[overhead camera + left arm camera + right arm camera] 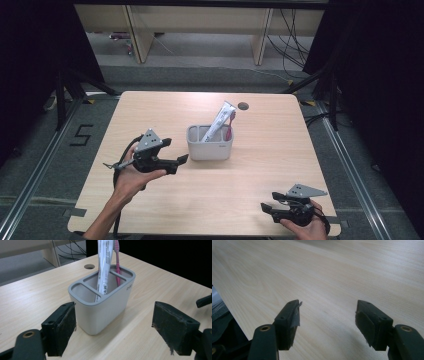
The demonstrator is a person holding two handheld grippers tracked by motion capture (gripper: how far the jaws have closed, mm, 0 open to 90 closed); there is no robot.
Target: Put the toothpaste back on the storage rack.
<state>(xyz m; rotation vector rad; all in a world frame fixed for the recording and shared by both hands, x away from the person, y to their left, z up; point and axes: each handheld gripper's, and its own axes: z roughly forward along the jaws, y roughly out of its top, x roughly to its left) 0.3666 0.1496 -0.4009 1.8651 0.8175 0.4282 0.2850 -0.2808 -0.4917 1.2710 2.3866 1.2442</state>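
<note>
Left tongs (183, 159) open, empty, just beside grey holder (210, 145) mid surface (260, 165). Tube (220, 121) and pink toothbrush (230, 127) lean inside. Risk: jaw nudges light holder, tips it, contents spill. Right tongs (265, 207) open, empty, idle at near edge.

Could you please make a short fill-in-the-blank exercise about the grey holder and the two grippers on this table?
1. The toothbrush standing in the grey holder is ____ in colour.
2. The holder has ____ compartments.
3. The jaws of the left gripper are ____, with nothing between them.
4. The right gripper is near the table's ____ edge, on the person's side.

Missing words: pink; three; open; near
</note>
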